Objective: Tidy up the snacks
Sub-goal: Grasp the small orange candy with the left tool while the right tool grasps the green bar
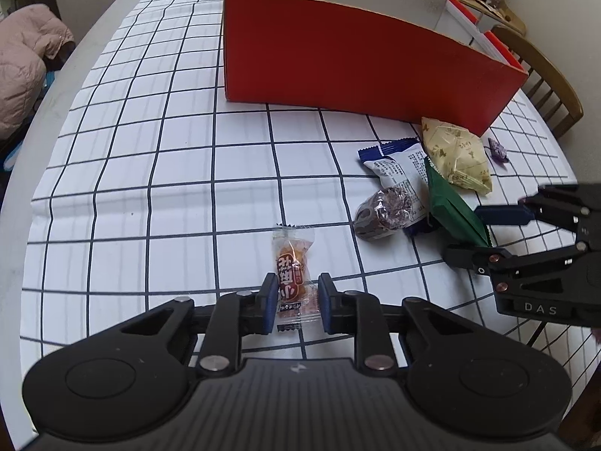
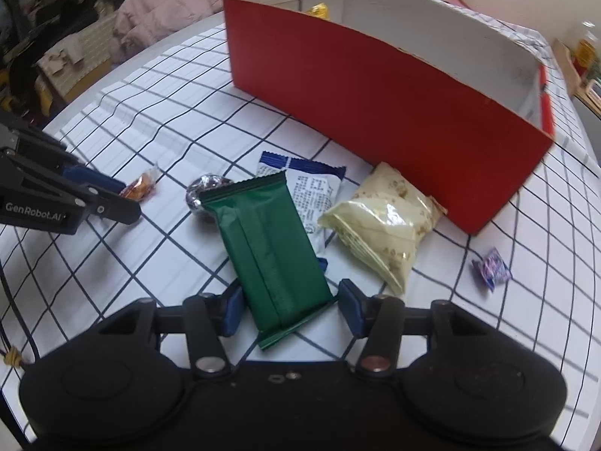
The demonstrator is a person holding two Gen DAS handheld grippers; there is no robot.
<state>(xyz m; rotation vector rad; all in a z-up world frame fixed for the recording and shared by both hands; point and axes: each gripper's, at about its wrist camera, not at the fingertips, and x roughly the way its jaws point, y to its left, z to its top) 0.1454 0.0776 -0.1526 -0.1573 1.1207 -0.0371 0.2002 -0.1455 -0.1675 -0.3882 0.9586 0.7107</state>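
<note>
Left tool (image 1: 293,302) clamps the orange snack (image 1: 292,268); right tool (image 2: 289,306) straddles the green packet (image 2: 268,251), grip unclear.

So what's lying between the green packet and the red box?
In the right wrist view, a blue-and-white packet and a cream packet lie between the green packet and red box.

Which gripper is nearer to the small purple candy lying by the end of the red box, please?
Right. The right gripper straddles the green packet, with the purple candy off to its side. The left gripper sits beyond the snack pile, farther away.
</note>
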